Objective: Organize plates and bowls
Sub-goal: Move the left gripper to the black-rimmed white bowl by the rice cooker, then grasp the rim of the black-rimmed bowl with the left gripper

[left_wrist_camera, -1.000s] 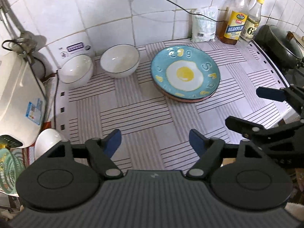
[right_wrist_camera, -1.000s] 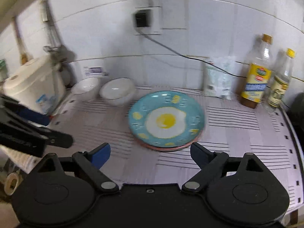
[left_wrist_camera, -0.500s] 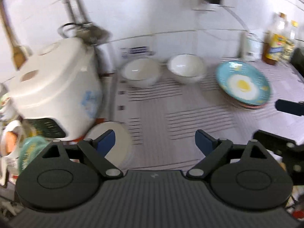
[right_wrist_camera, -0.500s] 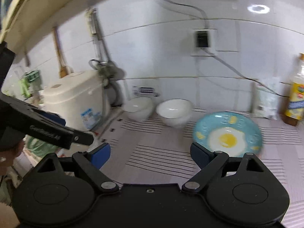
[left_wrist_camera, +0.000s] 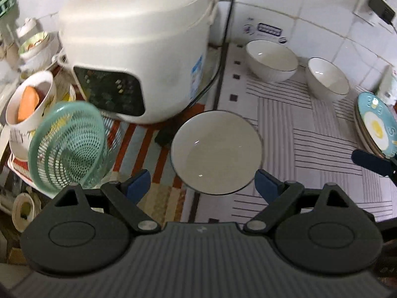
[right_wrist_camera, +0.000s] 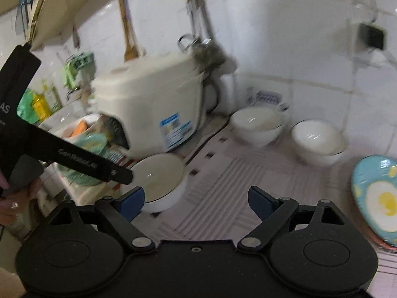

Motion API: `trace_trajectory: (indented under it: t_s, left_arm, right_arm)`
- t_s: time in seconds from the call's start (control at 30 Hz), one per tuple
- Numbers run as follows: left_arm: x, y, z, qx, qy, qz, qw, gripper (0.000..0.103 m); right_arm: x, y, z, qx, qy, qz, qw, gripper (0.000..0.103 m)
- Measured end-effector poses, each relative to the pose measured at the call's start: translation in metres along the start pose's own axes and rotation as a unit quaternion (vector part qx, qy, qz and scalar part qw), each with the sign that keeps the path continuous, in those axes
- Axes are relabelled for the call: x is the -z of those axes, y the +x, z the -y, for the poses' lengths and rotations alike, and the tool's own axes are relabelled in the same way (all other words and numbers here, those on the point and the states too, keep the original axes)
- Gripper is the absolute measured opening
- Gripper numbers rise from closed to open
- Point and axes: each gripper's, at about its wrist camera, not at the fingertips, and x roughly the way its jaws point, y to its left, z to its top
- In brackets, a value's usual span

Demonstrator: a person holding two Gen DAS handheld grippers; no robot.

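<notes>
A white bowl (left_wrist_camera: 215, 151) sits at the counter's left edge in front of the rice cooker, just ahead of my open, empty left gripper (left_wrist_camera: 202, 185). It also shows in the right wrist view (right_wrist_camera: 161, 181). Two more white bowls (left_wrist_camera: 271, 60) (left_wrist_camera: 327, 79) stand by the back wall. A stack of plates topped by a blue fried-egg plate (left_wrist_camera: 377, 124) lies at the right; it also shows in the right wrist view (right_wrist_camera: 377, 198). My right gripper (right_wrist_camera: 196, 200) is open and empty above the striped mat.
A large white rice cooker (left_wrist_camera: 139, 47) stands at the left with its cord (left_wrist_camera: 218, 67) running along the mat's edge. A green mesh basket (left_wrist_camera: 67, 146) and a cup holding something orange (left_wrist_camera: 29, 101) crowd the far left. A wall socket (right_wrist_camera: 369, 37) is behind.
Both grippers have swung left, from facing the fried-egg plate to facing the rice cooker and the near white bowl. My left gripper now hangs close over that bowl. Both stay open.
</notes>
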Motion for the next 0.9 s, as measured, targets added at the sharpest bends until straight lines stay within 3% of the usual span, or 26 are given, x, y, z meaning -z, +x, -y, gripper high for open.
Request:
trace_trajectory:
  t_s: [0.17, 0.27, 0.33, 0.6, 0.73, 0.9]
  left_arm:
    - [-0.002, 0.018, -0.014, 0.003, -0.010, -0.016, 0.9998, 0.091]
    - [-0.003, 0.026, -0.014, -0.003, 0.001, -0.008, 1.0000, 0.091]
    - [-0.004, 0.033, -0.016, 0.008, -0.002, -0.014, 0.9999, 0.090]
    - [-0.014, 0.058, -0.026, 0.031, -0.018, -0.035, 0.9987, 0.085]
    - [-0.015, 0.070, -0.028, 0.028, -0.015, -0.057, 0.9978, 0.057]
    - [-0.013, 0.080, -0.027, 0.035, -0.014, -0.071, 0.9968, 0.035]
  right_arm:
    - [-0.003, 0.023, -0.009, -0.012, 0.021, -0.006, 1.000, 0.092]
    - [-0.009, 0.036, -0.013, 0.020, -0.004, -0.022, 1.000, 0.082]
    - [-0.011, 0.035, -0.008, 0.029, 0.022, -0.013, 0.999, 0.081]
    - [-0.009, 0.071, -0.001, -0.013, 0.067, -0.050, 0.996, 0.078]
    - [0.001, 0.089, -0.006, -0.021, 0.064, -0.069, 0.995, 0.074]
    - [0.010, 0.111, -0.005, 0.007, 0.069, -0.108, 0.992, 0.053]
